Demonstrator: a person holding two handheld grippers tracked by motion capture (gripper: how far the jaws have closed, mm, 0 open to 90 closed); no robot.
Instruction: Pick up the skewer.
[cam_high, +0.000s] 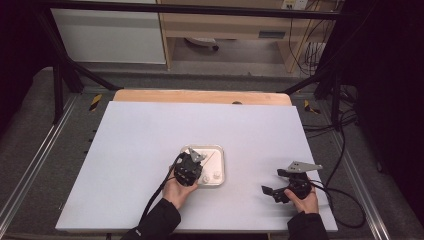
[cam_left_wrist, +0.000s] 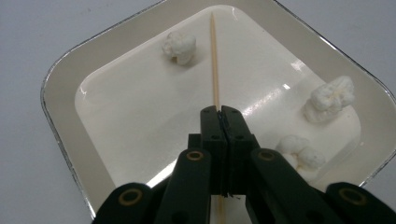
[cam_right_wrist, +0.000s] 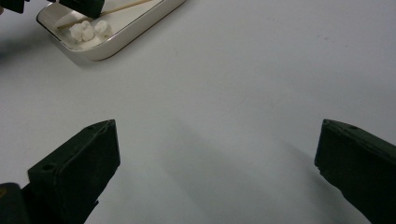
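Note:
A white square tray sits near the table's middle front. In it lie a thin wooden skewer and three white puffy pieces. My left gripper points down into the tray, its jaws shut on the skewer's near part; the stick runs forward from the tips across the tray floor. My right gripper stands open above bare table to the right of the tray, nothing between its jaws. In the high view the left gripper hangs over the tray's left half and the right gripper is near the front right.
The pale tabletop spreads wide to the left of and behind the tray. A wooden strip runs along its far edge. Black frame bars and cables stand beside the table at right.

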